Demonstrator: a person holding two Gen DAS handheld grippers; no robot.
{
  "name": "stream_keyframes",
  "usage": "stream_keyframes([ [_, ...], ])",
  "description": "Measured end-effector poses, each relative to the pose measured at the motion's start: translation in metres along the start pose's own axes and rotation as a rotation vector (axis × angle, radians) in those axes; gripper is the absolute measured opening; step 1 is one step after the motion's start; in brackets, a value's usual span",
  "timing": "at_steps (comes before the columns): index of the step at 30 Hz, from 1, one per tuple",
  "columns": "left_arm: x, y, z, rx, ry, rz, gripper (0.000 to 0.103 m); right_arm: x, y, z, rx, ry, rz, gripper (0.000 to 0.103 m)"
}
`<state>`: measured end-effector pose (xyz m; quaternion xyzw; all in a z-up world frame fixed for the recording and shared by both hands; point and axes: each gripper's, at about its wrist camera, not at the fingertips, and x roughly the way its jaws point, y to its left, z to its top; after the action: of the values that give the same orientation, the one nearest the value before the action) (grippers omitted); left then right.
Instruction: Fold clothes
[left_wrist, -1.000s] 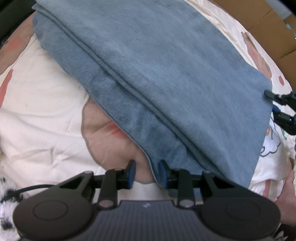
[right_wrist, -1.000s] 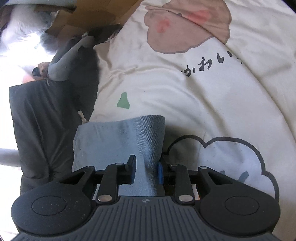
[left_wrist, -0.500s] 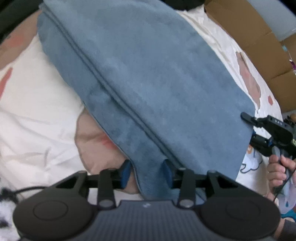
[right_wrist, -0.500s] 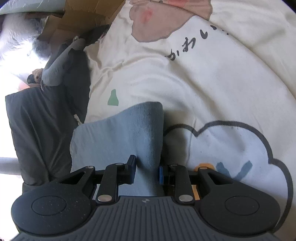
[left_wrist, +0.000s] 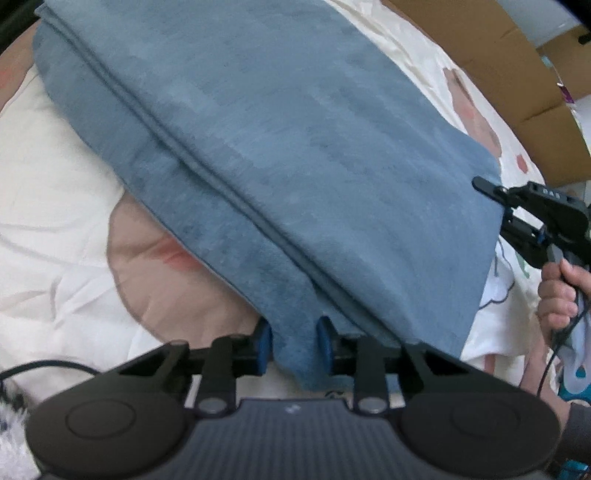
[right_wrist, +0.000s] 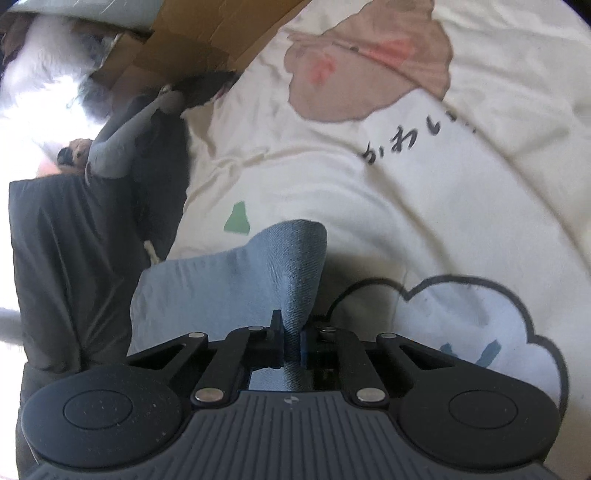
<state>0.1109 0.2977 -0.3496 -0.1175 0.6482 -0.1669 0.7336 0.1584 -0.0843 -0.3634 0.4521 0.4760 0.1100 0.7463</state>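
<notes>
- The blue cloth (left_wrist: 280, 155) filled most of the left wrist view, folded into layers with two long seams running from the upper left to the lower middle; its top edge was cut off by the frame, and motion blur smeared its weave.
- It lay on a cream bedspread (left_wrist: 55, 206) printed with pinkish cartoon shapes, and its near corner hung down between the pads of the left gripper (left_wrist: 293, 349).
- The left gripper's jaws were closing with that corner between them; the blue pads stood right at the fabric on either side, though whether they already pressed it was hard to make out.
- In the right wrist view only a small raised flap of the blue cloth (right_wrist: 266, 280) showed, light blue with a fine twill, standing up in a ridge at the lower middle; the rest was hidden below the gripper body.
- The right gripper (right_wrist: 291, 338) was clamped tight on that ridge, its jaws nearly together with a thin fold of fabric pinched between them.
- From the left wrist view, the right gripper (left_wrist: 498, 206) sat at the cloth's right edge, its tips partly hidden by the fabric, held by a hand (left_wrist: 557, 295) cut off at the frame's right.
- Brown cardboard (left_wrist: 491, 62) crossed the upper right, and dark clothing (right_wrist: 70, 251) filled the left of the right wrist view, too blurred to identify.
</notes>
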Motion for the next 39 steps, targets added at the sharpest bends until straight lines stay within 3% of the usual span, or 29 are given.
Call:
stream_keyframes([
  [13, 0.017, -0.030, 0.007, 0.016, -0.029, -0.110, 0.023, -0.015, 0.030, 0.050, -0.091, 0.011, -0.032, 0.005],
  [22, 0.036, -0.065, 0.032, 0.115, -0.001, -0.223, 0.019, -0.009, 0.064, 0.111, -0.226, 0.025, -0.078, 0.005],
  [28, 0.055, -0.085, 0.040, 0.135, -0.002, -0.291, 0.001, 0.003, 0.084, 0.157, -0.289, 0.030, -0.102, 0.005],
  [30, 0.062, -0.102, 0.043, 0.132, -0.005, -0.321, 0.000, 0.008, 0.089, 0.169, -0.317, 0.039, -0.115, 0.005],
  [33, 0.085, -0.123, 0.046, 0.143, 0.007, -0.304, 0.000, 0.015, 0.095, 0.180, -0.351, 0.058, -0.135, 0.005],
  [39, 0.082, -0.114, 0.044, 0.125, -0.006, -0.235, 0.000, 0.028, 0.094, 0.201, -0.355, 0.058, -0.155, 0.005],
])
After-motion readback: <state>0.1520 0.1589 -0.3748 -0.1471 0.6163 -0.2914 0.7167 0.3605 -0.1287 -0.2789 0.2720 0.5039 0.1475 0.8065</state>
